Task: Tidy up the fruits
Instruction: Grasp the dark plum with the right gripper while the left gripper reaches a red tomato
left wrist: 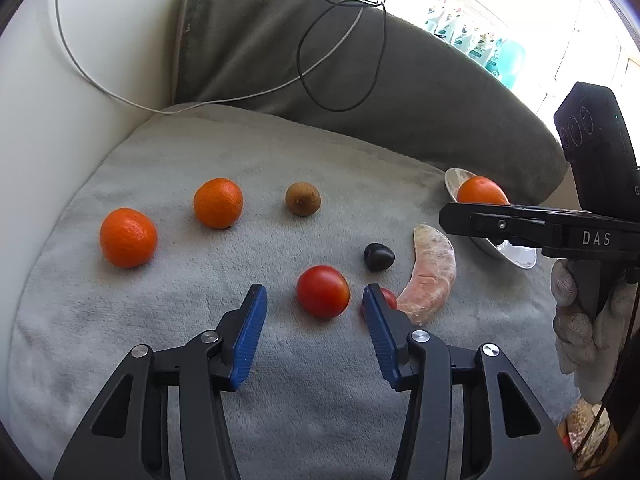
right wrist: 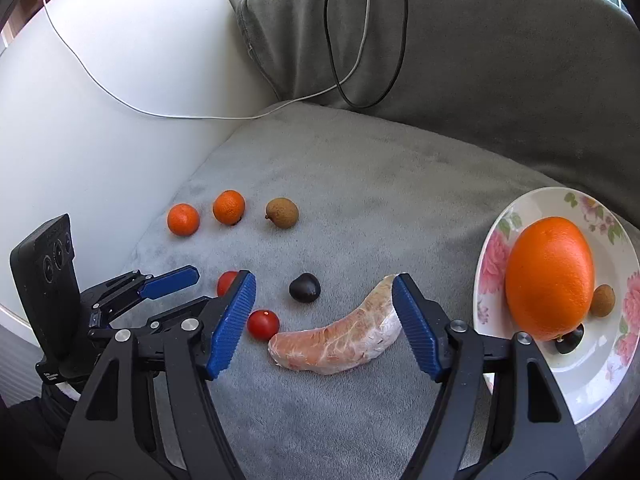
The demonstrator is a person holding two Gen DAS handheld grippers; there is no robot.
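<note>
Nearest the front edge of the grey cushion (right wrist: 360,184), the right gripper (right wrist: 324,320) hangs with its jaws spread wide above the peeled pomelo wedge (right wrist: 340,344), holding nothing, while the left gripper (left wrist: 314,312) is likewise spread and empty, the big tomato (left wrist: 323,291) just ahead between its tips and a small tomato (right wrist: 263,324) beside it. Farther back lie a dark plum (right wrist: 305,287), a brown longan (right wrist: 282,212) and two tangerines (left wrist: 128,237) toward the far left edge. At the right edge the flowered plate (right wrist: 532,216) already holds an orange (right wrist: 550,278), so gathering seems partly done; the next move is probably lowering the right jaws astride the soft wedge and closing gently.
</note>
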